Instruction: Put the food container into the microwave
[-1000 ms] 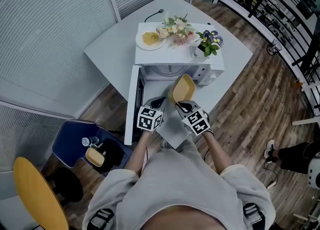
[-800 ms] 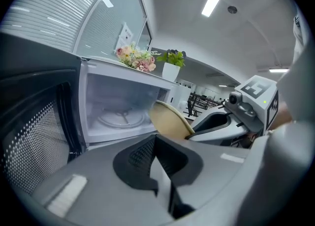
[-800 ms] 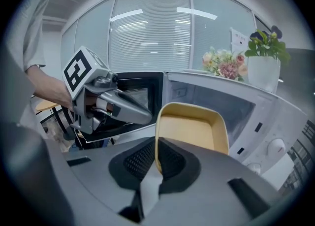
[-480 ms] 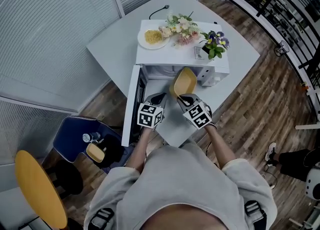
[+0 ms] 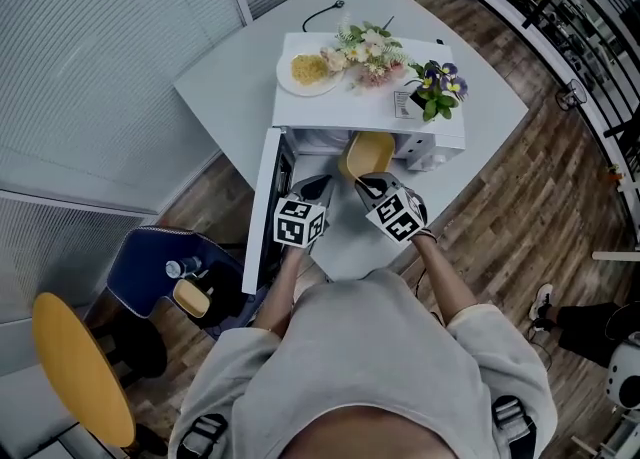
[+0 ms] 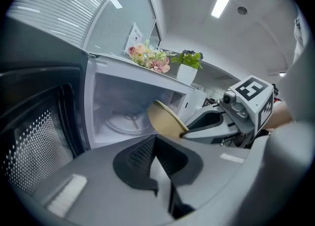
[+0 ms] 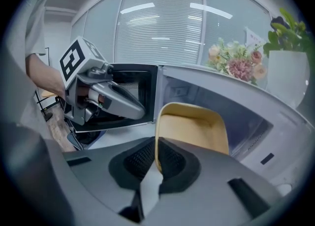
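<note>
Yellow food container (image 5: 368,154), far rim beneath microwave (image 5: 340,109) top.

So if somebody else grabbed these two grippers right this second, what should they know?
Right gripper: shut on the rim of the yellow food container, held tilted at the mouth of the microwave.
Left gripper: shut, empty, beside it.
Done: door open, container picked up.
To do: carry the container inside, set it on the turntable, let go.
</note>
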Tool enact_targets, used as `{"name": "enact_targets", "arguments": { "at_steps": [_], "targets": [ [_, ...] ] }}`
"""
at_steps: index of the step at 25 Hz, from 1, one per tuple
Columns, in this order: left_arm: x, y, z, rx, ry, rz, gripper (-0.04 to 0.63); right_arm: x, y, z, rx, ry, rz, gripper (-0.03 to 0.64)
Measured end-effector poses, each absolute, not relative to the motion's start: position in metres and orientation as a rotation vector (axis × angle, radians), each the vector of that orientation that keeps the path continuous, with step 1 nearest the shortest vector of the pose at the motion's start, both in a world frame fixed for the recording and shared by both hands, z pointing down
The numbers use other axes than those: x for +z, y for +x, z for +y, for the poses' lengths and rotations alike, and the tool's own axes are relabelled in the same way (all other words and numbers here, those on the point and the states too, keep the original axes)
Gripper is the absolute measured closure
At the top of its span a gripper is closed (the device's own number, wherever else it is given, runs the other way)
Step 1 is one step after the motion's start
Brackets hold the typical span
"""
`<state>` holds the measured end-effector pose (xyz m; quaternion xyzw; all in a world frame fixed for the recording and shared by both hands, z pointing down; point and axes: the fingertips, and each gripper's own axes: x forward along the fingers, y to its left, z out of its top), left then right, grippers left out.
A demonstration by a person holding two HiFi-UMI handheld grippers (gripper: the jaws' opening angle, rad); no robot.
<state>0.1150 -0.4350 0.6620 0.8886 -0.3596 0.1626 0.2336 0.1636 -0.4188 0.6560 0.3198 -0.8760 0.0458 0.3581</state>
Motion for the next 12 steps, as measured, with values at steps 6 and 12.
{"name": "enact_targets", "arguments": {
  "at_steps": [6,12],
  "targets": [
    [0.664,0.114,-0.440,0.434,2.424,-0.997,0.584,0.664,0.164,-0.426,0.040,0.747,-2.209,0.591],
    [0.664,0.113,-0.441,0.439,2.425,-0.996,0.584,0.676,0.165,-0.425,-0.094,0.615,-2.110,0.591]
  ]
}}
